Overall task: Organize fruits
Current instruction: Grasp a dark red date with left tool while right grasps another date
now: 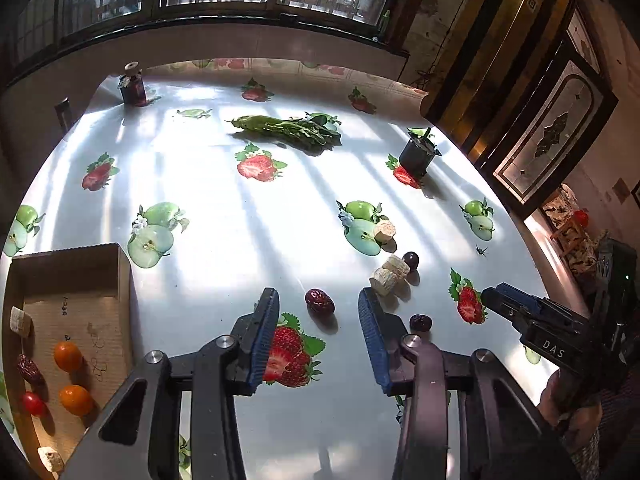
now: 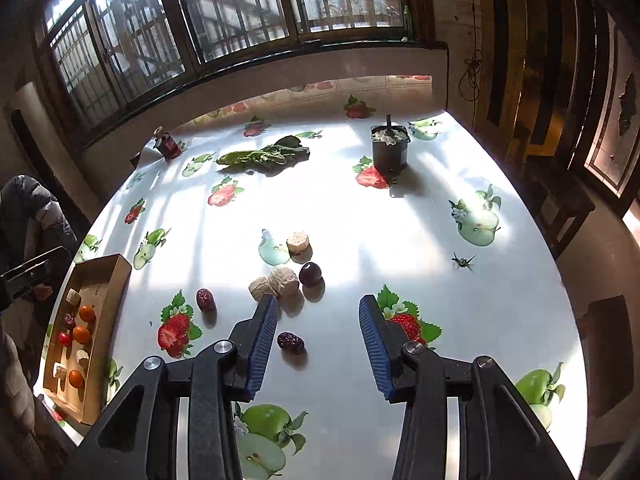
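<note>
The big round table (image 2: 360, 216) under its glossy white oilcloth printed with strawberries and green apples carries everything. At its left edge sits the shallow brown cardboard tray (image 1: 72, 268), already holding small orange citrus fruits (image 1: 68, 356), a red cherry tomato (image 1: 33, 403), a wrinkled dark date and a few pale cut chunks, so the sorting looks partly done. Far across lie a bunch of dark leafy greens (image 2: 264, 156), a black plastic pot (image 2: 390, 150) and a small dark red jar (image 1: 133, 89), none of them involved just now.

The loose pieces are gathered in the middle of the table: pale, rough cylinder chunks (image 2: 276, 282) close together, a round dark purple plum-like fruit (image 2: 310, 273) just beside them, and two wrinkled dark red dates apart from each other.

The left tool (image 1: 319, 334) hangs above the table with its blue pads moderately apart and nothing between them; the nearer-left red date (image 1: 319, 301) lies on the cloth just beyond its tips, centred in the gap. The right tool (image 2: 318, 340) is likewise partly open and empty, with the other dark date (image 2: 291, 342) lying close inside its left finger.

I judge the step to be the approach for two pickups at once. Next, each tool needs to drop until its pads straddle its date, the right one shifting slightly left to centre it, then close gently, since the dates are small and may roll, before carrying them to the tray.
</note>
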The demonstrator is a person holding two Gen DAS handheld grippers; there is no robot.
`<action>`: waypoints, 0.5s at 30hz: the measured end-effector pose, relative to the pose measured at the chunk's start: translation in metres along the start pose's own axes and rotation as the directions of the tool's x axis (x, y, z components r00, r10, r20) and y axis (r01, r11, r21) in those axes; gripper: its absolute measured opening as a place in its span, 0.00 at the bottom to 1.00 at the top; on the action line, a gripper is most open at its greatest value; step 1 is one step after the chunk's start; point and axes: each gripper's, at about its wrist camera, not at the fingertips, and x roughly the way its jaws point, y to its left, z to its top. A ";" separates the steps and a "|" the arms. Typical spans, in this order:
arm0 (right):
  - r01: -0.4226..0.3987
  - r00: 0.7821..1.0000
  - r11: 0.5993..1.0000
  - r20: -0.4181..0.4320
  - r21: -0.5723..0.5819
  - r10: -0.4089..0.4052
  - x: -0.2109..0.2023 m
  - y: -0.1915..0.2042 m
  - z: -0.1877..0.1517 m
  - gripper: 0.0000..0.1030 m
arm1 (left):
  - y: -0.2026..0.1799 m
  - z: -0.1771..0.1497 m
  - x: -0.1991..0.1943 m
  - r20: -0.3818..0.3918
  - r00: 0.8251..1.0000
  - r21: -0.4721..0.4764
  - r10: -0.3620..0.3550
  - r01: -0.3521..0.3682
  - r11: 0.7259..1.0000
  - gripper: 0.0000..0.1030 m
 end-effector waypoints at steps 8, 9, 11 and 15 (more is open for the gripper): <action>-0.064 0.998 0.997 -0.020 -0.030 0.063 0.060 0.000 -0.024 0.44 | 0.003 -0.010 0.077 -0.059 0.998 -0.028 0.019 -0.021 0.999 0.38; -0.065 0.998 0.997 -0.016 -0.044 0.064 0.061 0.001 -0.025 0.43 | 0.001 -0.011 0.083 -0.066 0.998 -0.019 0.024 -0.025 1.000 0.38; -0.067 0.998 0.995 -0.008 -0.070 0.066 0.065 0.003 -0.027 0.43 | -0.007 -0.014 0.092 -0.071 0.997 0.008 0.025 -0.024 1.000 0.38; -0.094 0.995 0.993 -0.030 -0.078 0.092 0.073 0.002 -0.031 0.44 | -0.023 -0.023 0.104 -0.059 0.996 0.084 0.065 -0.060 0.995 0.38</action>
